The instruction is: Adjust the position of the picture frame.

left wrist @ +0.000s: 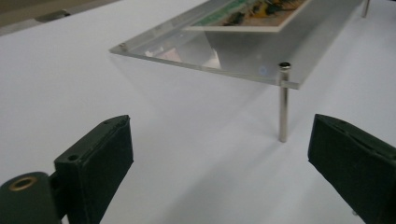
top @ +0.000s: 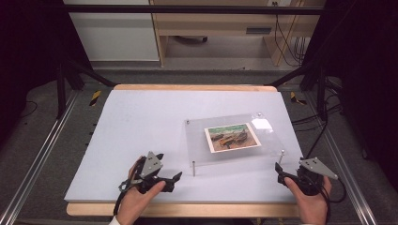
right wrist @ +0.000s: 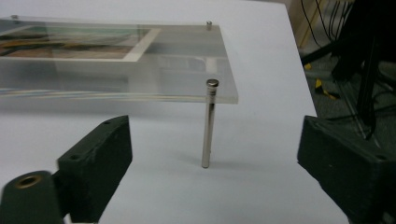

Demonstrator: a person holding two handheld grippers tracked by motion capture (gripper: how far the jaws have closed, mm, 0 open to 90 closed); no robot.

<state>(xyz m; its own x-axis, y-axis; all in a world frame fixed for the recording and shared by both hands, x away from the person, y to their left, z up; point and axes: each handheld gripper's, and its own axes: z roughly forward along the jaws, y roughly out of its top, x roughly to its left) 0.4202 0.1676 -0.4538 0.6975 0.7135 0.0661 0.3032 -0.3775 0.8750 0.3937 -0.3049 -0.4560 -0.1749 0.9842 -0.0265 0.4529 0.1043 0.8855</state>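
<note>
High view: both grippers, left gripper (top: 172, 177) and right gripper (top: 280, 171), jaws spread, empty, near the tabletop's (top: 141, 122) front edge; approach the acrylic frame's (top: 225, 152) front legs squarely.

Each hand carries a black gripper: left gripper (top: 170, 179), right gripper (top: 280, 171). Both bear grey three-cornered top plates and trailing black cables. Jaw pads are black, with brass-coloured pivot bushings.

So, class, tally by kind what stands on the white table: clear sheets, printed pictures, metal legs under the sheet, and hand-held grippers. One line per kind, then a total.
Clear sheet: 1
Printed picture: 1
Metal legs: 4, at the corners
Grippers: 2, left gripper and right gripper, both with fingers open
Total: 8
</note>
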